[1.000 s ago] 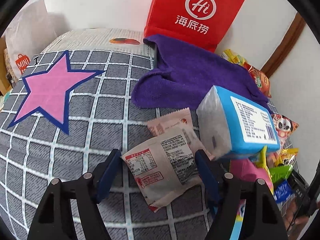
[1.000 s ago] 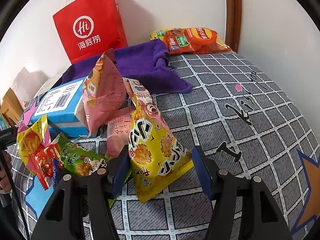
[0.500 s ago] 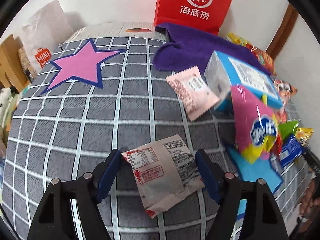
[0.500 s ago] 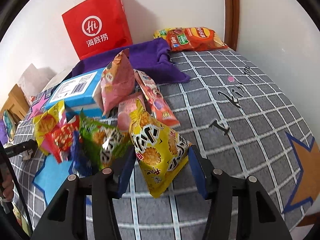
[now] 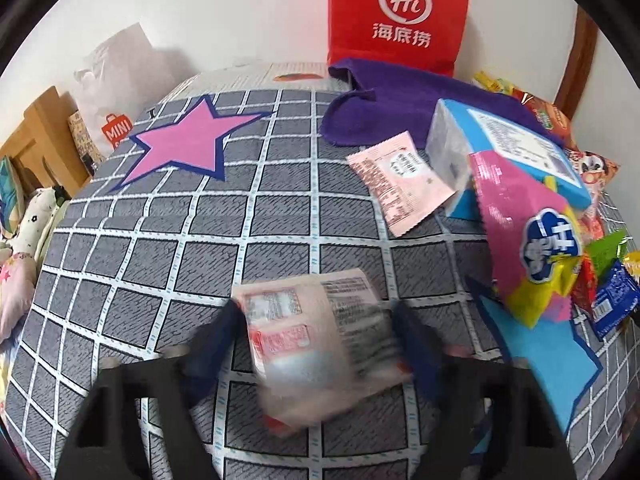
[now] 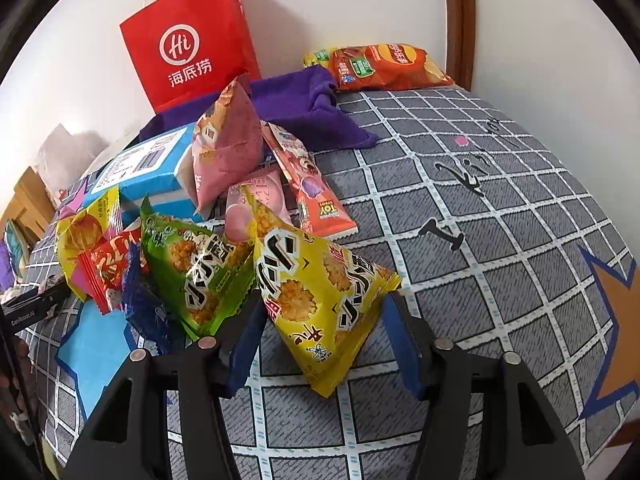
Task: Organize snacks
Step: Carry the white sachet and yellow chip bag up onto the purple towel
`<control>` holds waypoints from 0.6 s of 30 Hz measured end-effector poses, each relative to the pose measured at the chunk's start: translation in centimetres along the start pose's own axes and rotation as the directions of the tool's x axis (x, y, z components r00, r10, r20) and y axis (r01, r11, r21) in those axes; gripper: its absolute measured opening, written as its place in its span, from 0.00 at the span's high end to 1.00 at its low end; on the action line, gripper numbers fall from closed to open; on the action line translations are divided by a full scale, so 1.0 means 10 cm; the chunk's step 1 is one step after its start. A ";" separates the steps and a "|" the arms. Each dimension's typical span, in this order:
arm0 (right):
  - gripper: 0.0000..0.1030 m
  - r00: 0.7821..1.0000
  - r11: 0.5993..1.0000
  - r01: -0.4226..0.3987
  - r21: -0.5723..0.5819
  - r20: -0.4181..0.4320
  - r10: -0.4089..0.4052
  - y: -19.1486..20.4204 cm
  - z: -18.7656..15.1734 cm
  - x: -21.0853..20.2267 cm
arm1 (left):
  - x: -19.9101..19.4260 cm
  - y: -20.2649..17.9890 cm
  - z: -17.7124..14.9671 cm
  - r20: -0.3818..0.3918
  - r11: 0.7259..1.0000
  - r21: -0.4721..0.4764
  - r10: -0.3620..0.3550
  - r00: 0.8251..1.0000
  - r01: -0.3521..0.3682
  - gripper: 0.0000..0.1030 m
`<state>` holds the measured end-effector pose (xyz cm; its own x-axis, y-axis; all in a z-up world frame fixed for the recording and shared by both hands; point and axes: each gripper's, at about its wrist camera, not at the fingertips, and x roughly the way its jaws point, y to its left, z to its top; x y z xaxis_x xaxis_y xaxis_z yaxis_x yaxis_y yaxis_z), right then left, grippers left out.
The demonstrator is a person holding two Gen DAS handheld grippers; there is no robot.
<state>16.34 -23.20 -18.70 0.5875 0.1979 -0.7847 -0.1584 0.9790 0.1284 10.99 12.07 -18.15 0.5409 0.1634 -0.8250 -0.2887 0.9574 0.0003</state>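
A pale packet with red-framed labels [image 5: 316, 320] lies between the fingers of my left gripper [image 5: 318, 336], low over the grey checked cover. It is blurred, the jaws are closing, and both pads touch its edges. In the right wrist view my right gripper [image 6: 322, 344] is shut on a yellow triangular snack bag [image 6: 320, 288], held just clear of the pile. That pile has a green bag [image 6: 196, 268], a pink bag [image 6: 228, 148], a blue box [image 6: 148, 172] and several small packets.
A red paper bag [image 5: 396, 16] stands against the wall behind a purple cloth [image 5: 400, 108]. A pink sachet [image 5: 400, 184] and a pink-and-yellow bag [image 5: 528, 240] lie beside the blue box [image 5: 508, 148]. An orange chips bag [image 6: 384, 66] lies at the far corner. Bare cover [image 6: 500, 240] spreads right.
My left gripper carried the pale packet away from the pile, which now sits farther right; the packet is now blurred. My right gripper drew the yellow bag back from the pile.
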 end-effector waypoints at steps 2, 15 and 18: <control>0.49 1.000 1.000 -0.007 0.000 0.000 0.007 0.00 0.03 -0.03 | -0.03 -0.02 0.01 -0.012 1.000 0.012 -0.010 1.000 0.010 0.47; 0.49 0.998 1.000 -0.011 0.005 0.055 0.011 -0.09 0.27 -0.61 | -0.40 -0.05 0.14 0.017 0.997 0.054 -0.063 0.998 0.062 0.49; 0.49 0.995 1.000 -0.020 -0.002 0.094 0.020 -0.07 0.40 -0.76 | -0.52 -0.08 0.26 0.041 0.995 0.066 -0.073 0.996 0.071 0.49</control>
<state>15.11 -25.16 -10.41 0.6561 0.2209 -0.7216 -0.1716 0.9748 0.1425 10.50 11.04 -12.35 0.5925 0.1023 -0.7991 -0.1973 0.9801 -0.0208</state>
